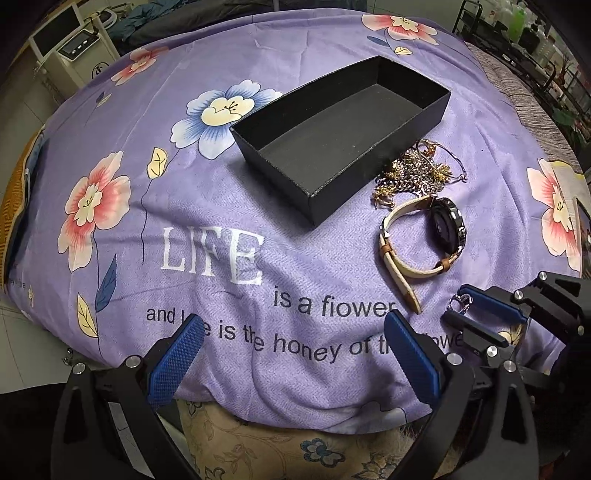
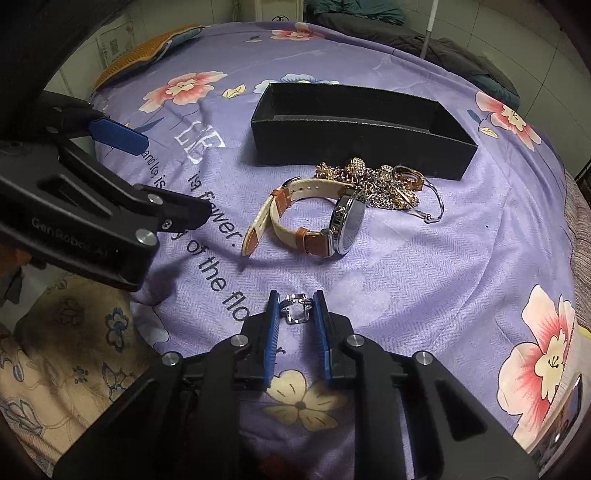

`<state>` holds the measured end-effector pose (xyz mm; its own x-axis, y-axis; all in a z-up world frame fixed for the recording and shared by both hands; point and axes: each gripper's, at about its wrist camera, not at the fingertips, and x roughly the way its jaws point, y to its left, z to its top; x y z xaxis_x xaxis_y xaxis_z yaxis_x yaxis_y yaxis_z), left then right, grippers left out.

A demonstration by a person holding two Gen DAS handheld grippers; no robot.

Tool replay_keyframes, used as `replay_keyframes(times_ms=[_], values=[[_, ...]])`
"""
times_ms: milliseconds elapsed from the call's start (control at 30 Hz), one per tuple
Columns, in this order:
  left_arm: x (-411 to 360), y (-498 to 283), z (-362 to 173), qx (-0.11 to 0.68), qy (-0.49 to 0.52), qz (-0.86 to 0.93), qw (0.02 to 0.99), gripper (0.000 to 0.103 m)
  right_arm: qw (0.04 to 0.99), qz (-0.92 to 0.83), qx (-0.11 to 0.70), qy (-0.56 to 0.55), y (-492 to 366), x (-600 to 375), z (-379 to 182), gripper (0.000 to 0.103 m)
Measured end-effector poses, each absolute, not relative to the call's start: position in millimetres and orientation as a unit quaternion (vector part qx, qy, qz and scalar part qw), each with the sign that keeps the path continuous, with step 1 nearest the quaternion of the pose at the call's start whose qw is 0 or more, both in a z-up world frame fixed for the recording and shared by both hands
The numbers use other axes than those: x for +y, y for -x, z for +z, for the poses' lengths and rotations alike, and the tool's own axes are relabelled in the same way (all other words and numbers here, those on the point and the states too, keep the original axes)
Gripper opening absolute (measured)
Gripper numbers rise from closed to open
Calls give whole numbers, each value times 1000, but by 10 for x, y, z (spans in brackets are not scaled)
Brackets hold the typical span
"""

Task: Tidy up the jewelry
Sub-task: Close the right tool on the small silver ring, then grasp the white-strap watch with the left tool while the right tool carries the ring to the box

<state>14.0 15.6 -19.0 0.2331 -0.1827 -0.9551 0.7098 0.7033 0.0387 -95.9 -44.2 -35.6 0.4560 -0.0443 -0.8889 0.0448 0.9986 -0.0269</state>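
Note:
An empty black box (image 1: 332, 147) (image 2: 362, 125) sits on the purple flowered bedspread. Beside it lies a tangle of gold and silver chains (image 1: 417, 173) (image 2: 373, 181), with a cream-strapped watch (image 1: 417, 240) (image 2: 314, 218) just in front of it. My right gripper (image 2: 296, 308) is shut on a small silver ring (image 2: 295, 312) (image 1: 460, 302), held just above the bedspread in front of the watch; it shows at the right of the left wrist view (image 1: 458, 308). My left gripper (image 1: 291, 332) is open and empty over the printed text, left of the ring; it also shows in the right wrist view (image 2: 173, 177).
The bedspread (image 1: 221, 206) covers a bed with a beige floral sheet (image 1: 258, 443) at the near edge. An orange pillow (image 2: 147, 51) lies at the far left. Dark bedding (image 2: 406, 33) lies beyond the box. A white unit (image 1: 74, 48) stands off the bed.

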Motion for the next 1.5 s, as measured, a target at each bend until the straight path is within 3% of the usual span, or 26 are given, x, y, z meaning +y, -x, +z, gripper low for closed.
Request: replay_keyframes(times_ms=[133,367,433,533,833,867,933,1000,1500], values=[[50,-167,-159,553,-207,-317,742,81,856,-42,515,-2,1035,-508,-272,19],[-212,-216,-242,574,-166,-344,724,78,856,-58,514,-11,1158,-621,-179,19],[-274,-222,-319,584,-167,-345,716,63,856,-60,514,-14,1173,-629,-177,19],[-343,-216,-410,595,-163,-350,705,52,855,-61,514,-16,1189,-623,-184,19],[-455,-108,-424,582,-165,-363,709,45,855,-71,513,-26,1192,-705,-184,19],[-460,-100,-424,580,-167,-364,709,41,854,-73,514,-28,1191,-710,-185,19],[-456,-79,-415,577,-171,-368,708,20,853,-76,515,-34,1186,-727,-188,19],[-475,-65,-406,577,-170,-370,708,14,852,-78,516,-42,1172,-758,-191,19],[-117,-37,-87,548,-162,-385,724,9,853,-89,507,-89,1127,-901,-128,19]])
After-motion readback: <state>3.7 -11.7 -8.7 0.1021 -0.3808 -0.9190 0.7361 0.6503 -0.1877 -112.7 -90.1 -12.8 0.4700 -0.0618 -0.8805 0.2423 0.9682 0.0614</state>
